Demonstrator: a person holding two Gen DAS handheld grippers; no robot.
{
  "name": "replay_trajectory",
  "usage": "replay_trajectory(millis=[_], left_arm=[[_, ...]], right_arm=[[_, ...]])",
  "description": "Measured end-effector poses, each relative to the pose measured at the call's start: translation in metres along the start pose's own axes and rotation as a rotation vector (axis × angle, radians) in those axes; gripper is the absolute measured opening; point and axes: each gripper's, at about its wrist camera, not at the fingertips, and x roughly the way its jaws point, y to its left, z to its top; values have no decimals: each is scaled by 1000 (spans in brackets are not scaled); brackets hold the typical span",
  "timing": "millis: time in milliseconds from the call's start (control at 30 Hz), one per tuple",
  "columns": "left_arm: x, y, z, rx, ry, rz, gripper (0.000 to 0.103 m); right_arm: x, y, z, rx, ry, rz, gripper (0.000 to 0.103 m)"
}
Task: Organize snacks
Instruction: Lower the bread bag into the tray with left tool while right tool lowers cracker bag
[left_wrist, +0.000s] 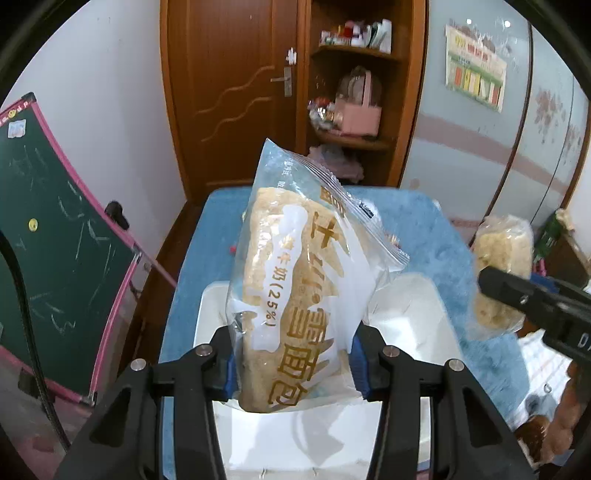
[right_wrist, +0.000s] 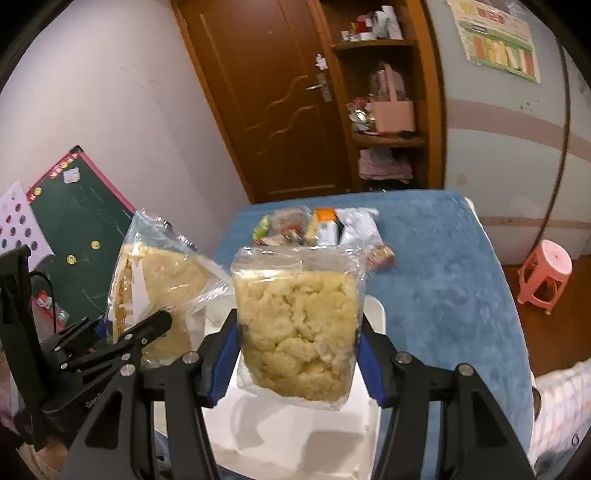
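Up close, the left gripper (left_wrist: 291, 365) clamps a printed bread packet (left_wrist: 303, 280) and the right gripper (right_wrist: 295, 365) clamps a clear bag of crumbly cake (right_wrist: 299, 328), both held above the white bin (right_wrist: 295, 439). Judging by this, lowering and releasing come next. Farther off, small snacks (right_wrist: 321, 229) wait on the blue cloth (right_wrist: 443, 280), their labels unreadable.

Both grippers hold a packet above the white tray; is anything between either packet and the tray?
Nothing visible. The bread packet in the left gripper and the clear snack packet in the right gripper hang over the white tray, whose visible floor looks bare.
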Motion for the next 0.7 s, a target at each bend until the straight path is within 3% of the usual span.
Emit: replay_trajectory(millis=[100,233,433,533,567,600,700], left_arm=[[11,-1,-12,-6,42,12,46],[22,-1,-18,-38,93,-26,47],[32,-9,-25,-24,123,-26,49],[33,-11,-24,-35,129,-27,69],[31,-11,-24,-36,120,-29,85],[29,-11,-24,-35,109,-29,94],[20,-12,-22,-30,52,-21,96]], right_arm=[[11,-10,-11,26,29,-56,58],[24,-14,-24,45,93,-70,58],[37,-7,-31,11,139,-75,59],[44,-4,-35,12,179,-68,59],[47,-5,-36,21,194,-56,59],[49,-7,-37,36,209,-43,60],[53,-11,-41,69,229,-41,62]])
